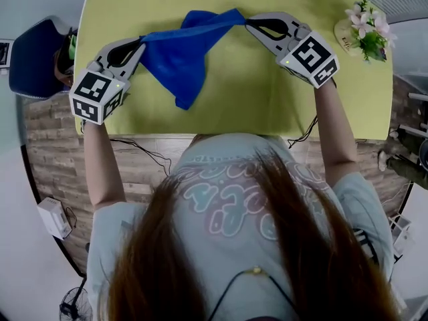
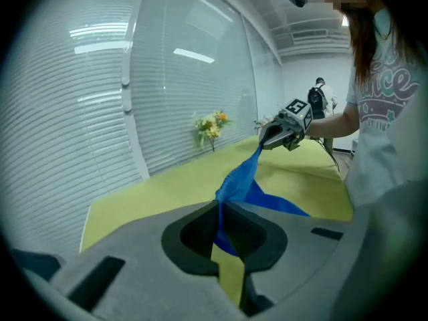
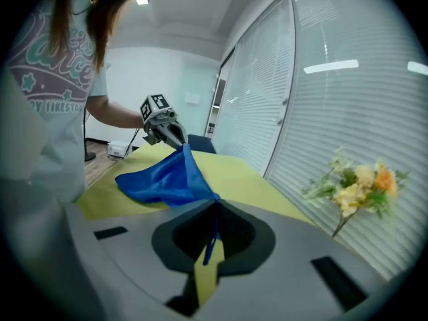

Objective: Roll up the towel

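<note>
A blue towel (image 1: 180,52) hangs above the yellow-green table (image 1: 234,105), stretched between both grippers, its lower part drooping toward the near edge. My left gripper (image 1: 142,42) is shut on the towel's left corner, and its own view shows the blue cloth (image 2: 237,182) pinched between the closed jaws. At the other end my right gripper (image 1: 247,21) is shut on the right corner, the towel (image 3: 164,176) running from its jaws across to the left gripper (image 3: 160,126). The right gripper (image 2: 284,129) shows far off in the left gripper view.
A small bunch of flowers (image 1: 364,25) stands at the table's far right corner. A dark blue chair (image 1: 37,55) sits off the left side. Cables hang below the table's near edge. Window blinds (image 3: 348,99) line the far side.
</note>
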The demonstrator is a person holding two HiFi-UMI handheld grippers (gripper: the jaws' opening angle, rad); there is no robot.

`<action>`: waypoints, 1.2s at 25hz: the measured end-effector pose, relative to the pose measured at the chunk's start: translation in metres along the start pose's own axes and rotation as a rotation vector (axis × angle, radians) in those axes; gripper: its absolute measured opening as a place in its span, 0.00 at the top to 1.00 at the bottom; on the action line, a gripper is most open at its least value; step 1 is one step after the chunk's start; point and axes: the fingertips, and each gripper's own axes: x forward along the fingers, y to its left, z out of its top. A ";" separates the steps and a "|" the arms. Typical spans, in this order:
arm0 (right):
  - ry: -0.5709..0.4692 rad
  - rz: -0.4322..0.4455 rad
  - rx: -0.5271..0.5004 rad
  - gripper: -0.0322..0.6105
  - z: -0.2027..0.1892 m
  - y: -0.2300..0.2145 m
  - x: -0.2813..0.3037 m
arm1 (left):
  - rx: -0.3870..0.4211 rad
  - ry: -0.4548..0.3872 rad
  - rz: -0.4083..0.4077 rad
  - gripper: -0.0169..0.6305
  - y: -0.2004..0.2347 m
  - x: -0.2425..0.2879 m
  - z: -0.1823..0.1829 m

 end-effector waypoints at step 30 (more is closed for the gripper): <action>0.042 -0.357 -0.152 0.93 -0.026 -0.066 -0.168 | 0.235 -0.200 -0.037 0.94 -0.060 0.093 0.132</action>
